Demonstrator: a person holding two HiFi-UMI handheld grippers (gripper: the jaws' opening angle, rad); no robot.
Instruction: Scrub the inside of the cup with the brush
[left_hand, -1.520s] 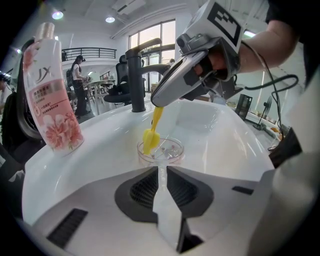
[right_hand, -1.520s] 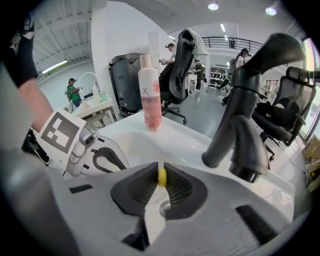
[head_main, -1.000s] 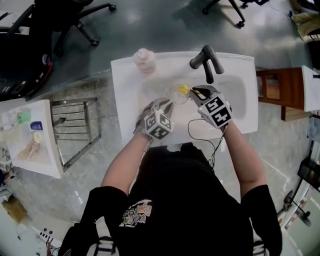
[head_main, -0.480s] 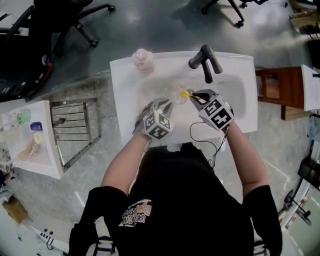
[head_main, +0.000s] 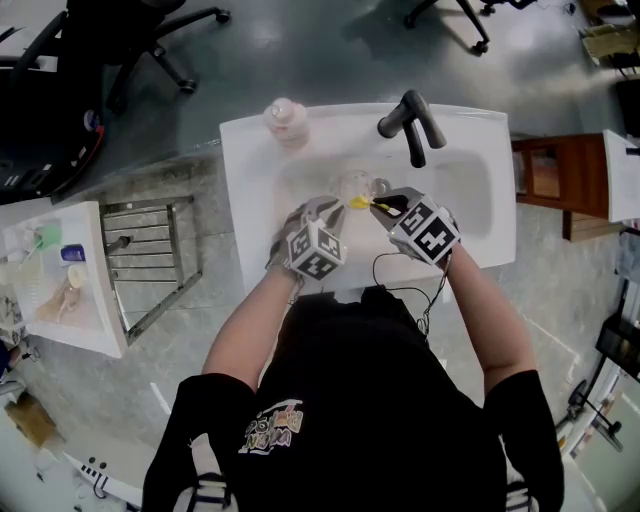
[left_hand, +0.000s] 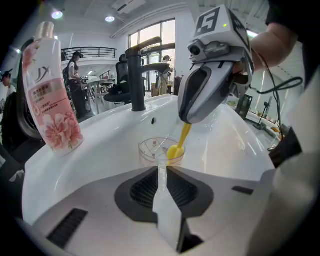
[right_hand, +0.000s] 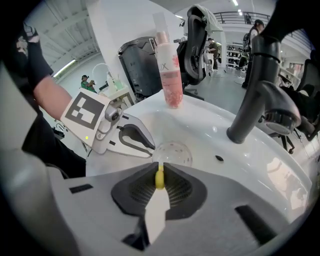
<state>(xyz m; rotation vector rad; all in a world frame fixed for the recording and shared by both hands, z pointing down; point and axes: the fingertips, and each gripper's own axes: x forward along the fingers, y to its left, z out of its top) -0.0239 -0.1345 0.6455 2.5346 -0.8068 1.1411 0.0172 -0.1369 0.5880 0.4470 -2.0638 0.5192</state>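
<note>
A small clear glass cup (left_hand: 160, 149) with pink specks sits low in the white sink (head_main: 470, 215). My left gripper (left_hand: 161, 168) is shut on the cup's near wall, and in the head view it (head_main: 337, 206) comes in from the lower left of the cup (head_main: 355, 184). The yellow brush (left_hand: 179, 144) slants down from the right, its rounded end inside the cup at the right wall. My right gripper (right_hand: 159, 171) is shut on the brush's yellow handle (right_hand: 159, 179), just right of the cup in the head view (head_main: 384, 205).
A black tap (head_main: 412, 122) stands at the back of the basin over the right half. A pink flowered bottle (head_main: 287, 118) stands on the sink's back left corner. A wire rack (head_main: 150, 262) and a white tray with small items (head_main: 60, 290) lie on the floor at left.
My right gripper has shifted left and towards the person, tilting as it went, and the yellow brush end has moved with it across the cup. The left gripper and cup stay put.
</note>
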